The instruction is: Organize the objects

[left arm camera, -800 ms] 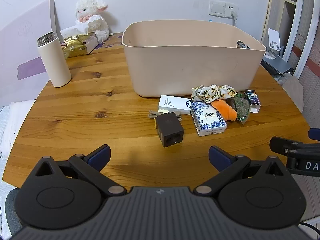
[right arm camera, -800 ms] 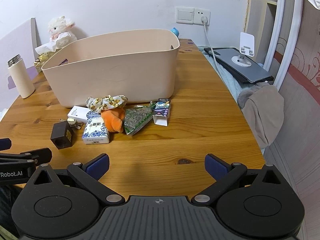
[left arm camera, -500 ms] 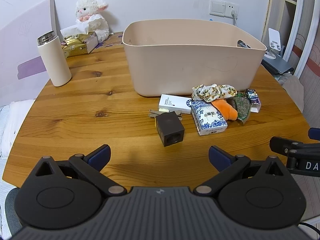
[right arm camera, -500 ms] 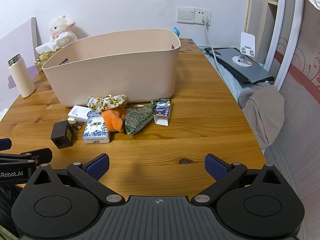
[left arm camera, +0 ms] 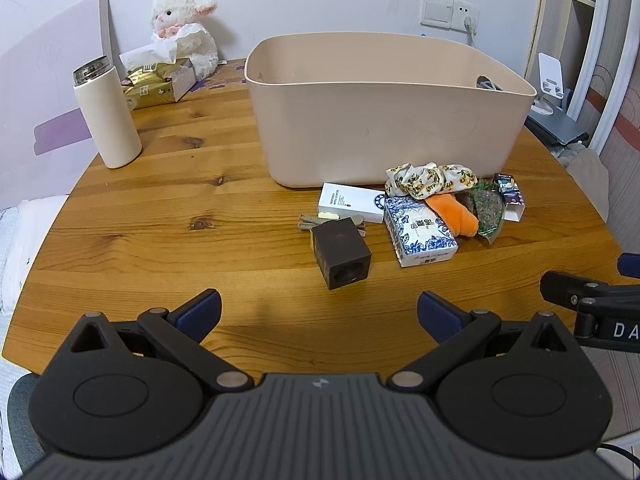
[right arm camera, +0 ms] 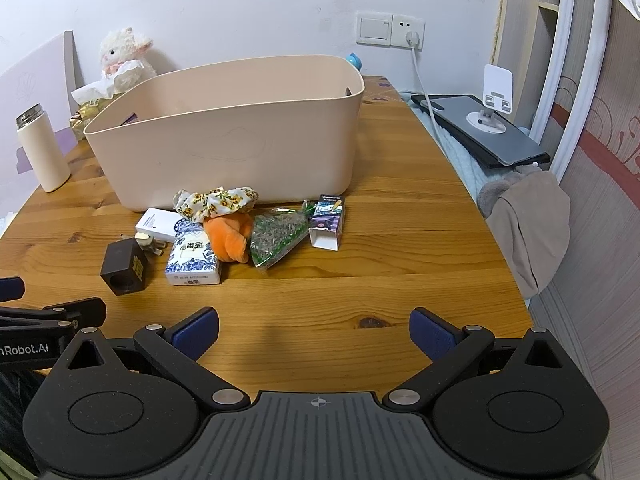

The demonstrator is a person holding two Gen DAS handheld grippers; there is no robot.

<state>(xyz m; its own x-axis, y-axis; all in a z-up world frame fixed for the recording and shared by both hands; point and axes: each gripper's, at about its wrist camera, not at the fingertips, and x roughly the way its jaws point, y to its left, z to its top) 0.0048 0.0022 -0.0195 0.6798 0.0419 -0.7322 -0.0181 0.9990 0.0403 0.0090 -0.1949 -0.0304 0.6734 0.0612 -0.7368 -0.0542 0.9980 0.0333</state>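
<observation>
A beige tub point(left arm camera: 384, 120) point(right arm camera: 224, 140) stands mid-table. In front of it lie a dark cube point(left arm camera: 342, 252) point(right arm camera: 124, 266), a white box point(left arm camera: 352, 202) point(right arm camera: 156, 224), a blue-patterned tissue pack point(left arm camera: 420, 230) point(right arm camera: 194, 258), an orange plush toy point(left arm camera: 454, 214) point(right arm camera: 230, 236), a floral scrunchie point(left arm camera: 432, 174) point(right arm camera: 216, 202), a green packet point(left arm camera: 488, 210) point(right arm camera: 276, 238) and a small purple carton point(left arm camera: 510, 196) point(right arm camera: 328, 222). My left gripper point(left arm camera: 318, 314) is open, short of the cube. My right gripper point(right arm camera: 314, 330) is open over bare wood near the table's front edge.
A white flask point(left arm camera: 106, 114) point(right arm camera: 42, 148), a gold tissue pack point(left arm camera: 154, 84) and a plush lamb point(left arm camera: 182, 30) point(right arm camera: 122, 58) stand at the back left. A laptop with a phone stand point(right arm camera: 486, 130) and grey cloth point(right arm camera: 528, 220) lie off the table's right edge.
Both views have crept slightly forward toward the pile. Nothing on the table has moved, and both grippers stay open.
</observation>
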